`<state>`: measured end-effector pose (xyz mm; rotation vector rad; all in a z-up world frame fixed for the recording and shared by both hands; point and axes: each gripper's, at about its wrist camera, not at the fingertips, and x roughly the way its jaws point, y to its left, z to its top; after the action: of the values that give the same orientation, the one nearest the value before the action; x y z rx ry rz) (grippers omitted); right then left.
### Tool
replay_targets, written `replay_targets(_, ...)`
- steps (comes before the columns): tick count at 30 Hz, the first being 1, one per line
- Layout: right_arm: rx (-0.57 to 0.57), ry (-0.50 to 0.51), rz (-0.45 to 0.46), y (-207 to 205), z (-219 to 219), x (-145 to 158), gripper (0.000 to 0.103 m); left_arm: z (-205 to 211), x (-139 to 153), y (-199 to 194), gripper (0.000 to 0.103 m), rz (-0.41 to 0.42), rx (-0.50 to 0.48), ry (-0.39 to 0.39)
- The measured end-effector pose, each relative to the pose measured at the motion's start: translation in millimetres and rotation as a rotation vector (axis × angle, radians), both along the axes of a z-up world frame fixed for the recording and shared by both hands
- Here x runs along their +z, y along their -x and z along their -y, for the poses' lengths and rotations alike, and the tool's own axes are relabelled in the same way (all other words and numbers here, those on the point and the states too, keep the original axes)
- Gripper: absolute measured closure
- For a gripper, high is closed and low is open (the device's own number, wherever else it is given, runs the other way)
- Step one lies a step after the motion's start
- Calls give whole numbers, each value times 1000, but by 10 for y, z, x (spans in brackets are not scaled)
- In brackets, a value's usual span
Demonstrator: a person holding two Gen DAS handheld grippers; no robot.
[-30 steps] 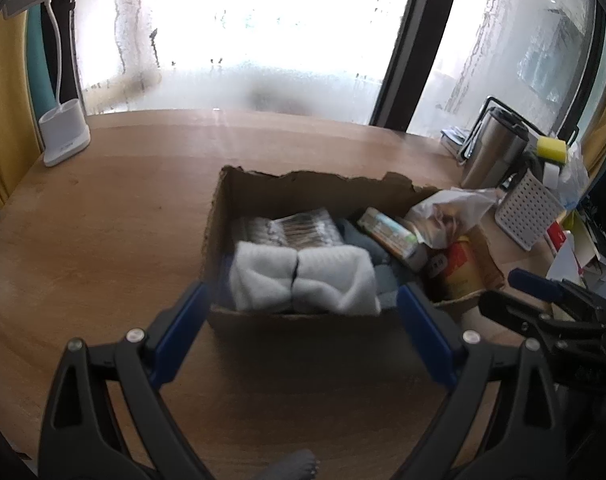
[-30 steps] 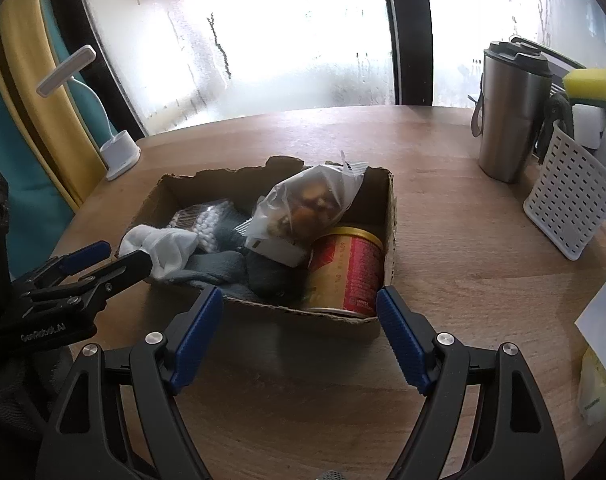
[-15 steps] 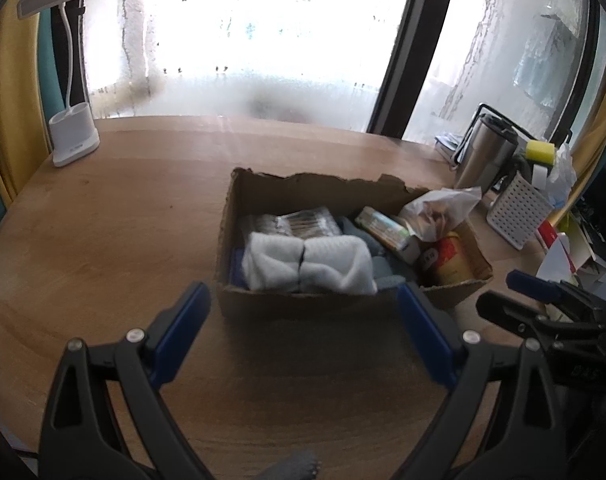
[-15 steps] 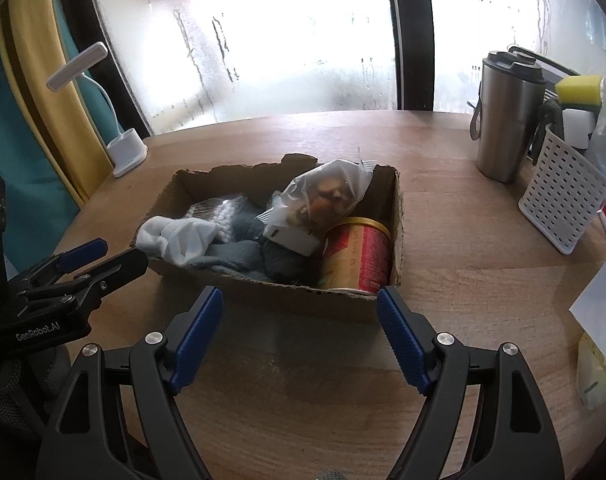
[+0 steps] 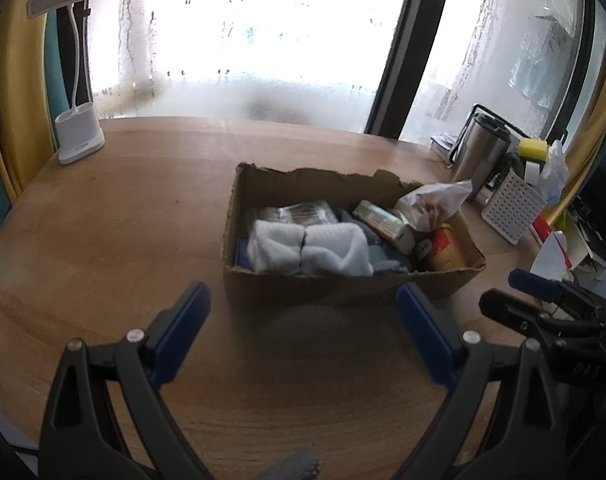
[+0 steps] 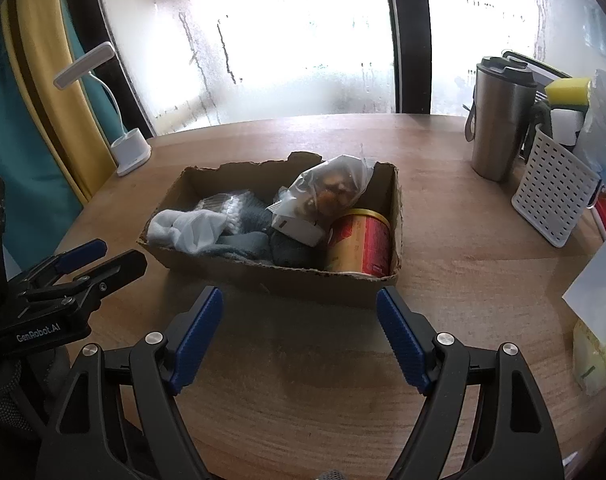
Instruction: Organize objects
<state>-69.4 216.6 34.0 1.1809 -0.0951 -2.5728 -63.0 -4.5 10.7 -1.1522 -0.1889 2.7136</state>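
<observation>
Both tools have drawn back from the box (image 5: 343, 276), which looks smaller than a second ago. The box sits mid-surface (image 5: 103, 240), packed with socks (image 5: 309, 246), can (image 6: 361, 244) and bag (image 6: 331, 190); packing seems done. Left tool (image 5: 301, 322) and right tool (image 6: 299, 330) gape wide, empty, just short of the box's near wall.

Each of the 2 wrist fisheye views looks forward and down between its own gripper fingers. Both share the torn brown cardboard box (image 5: 343, 280) (image 6: 287, 276) near on the wooden table (image 5: 103, 240) (image 6: 463, 280).
</observation>
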Motion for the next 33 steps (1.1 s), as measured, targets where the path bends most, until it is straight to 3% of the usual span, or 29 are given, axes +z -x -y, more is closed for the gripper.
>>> replay_targets(33,-5,1,-18,-361,28,-13,21,26,-11,-414,7,-24,-9,47)
